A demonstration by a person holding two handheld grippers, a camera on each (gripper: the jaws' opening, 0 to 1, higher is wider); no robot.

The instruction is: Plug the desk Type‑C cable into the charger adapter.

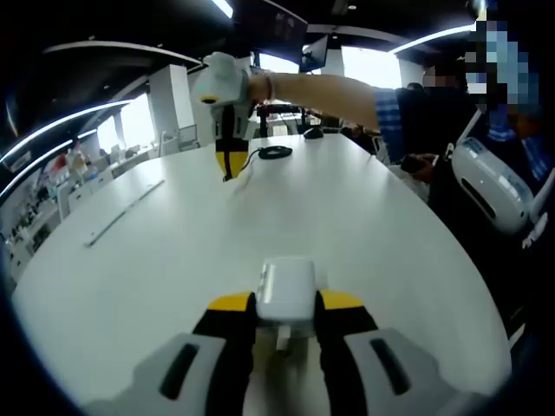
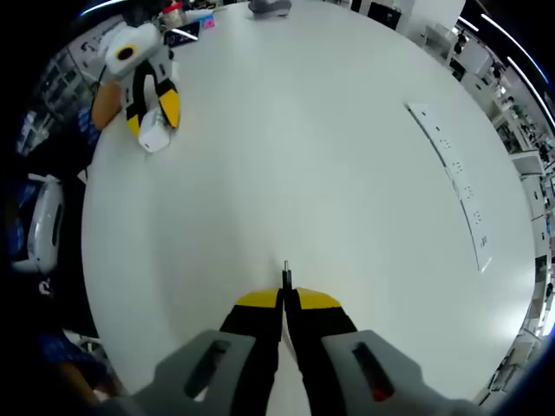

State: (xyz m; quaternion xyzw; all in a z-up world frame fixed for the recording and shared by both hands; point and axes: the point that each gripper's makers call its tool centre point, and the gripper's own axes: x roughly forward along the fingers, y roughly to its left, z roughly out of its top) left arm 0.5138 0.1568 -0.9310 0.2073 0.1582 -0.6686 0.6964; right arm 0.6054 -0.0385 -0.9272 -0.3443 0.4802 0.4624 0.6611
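Observation:
My left gripper is shut on a white charger adapter, held low over the white round table. Far across the table, a person's hand holds my right gripper pointing down, with the black Type‑C cable coil lying just behind it. In the right gripper view, my right gripper is shut on the cable's small dark plug, which sticks out past the tips. The left gripper and the adapter appear there at the upper left, well apart from the plug.
A long flush socket strip is set into the table top on one side. Small objects lie at the far rim. A person stands at the table's edge, arm reaching over it.

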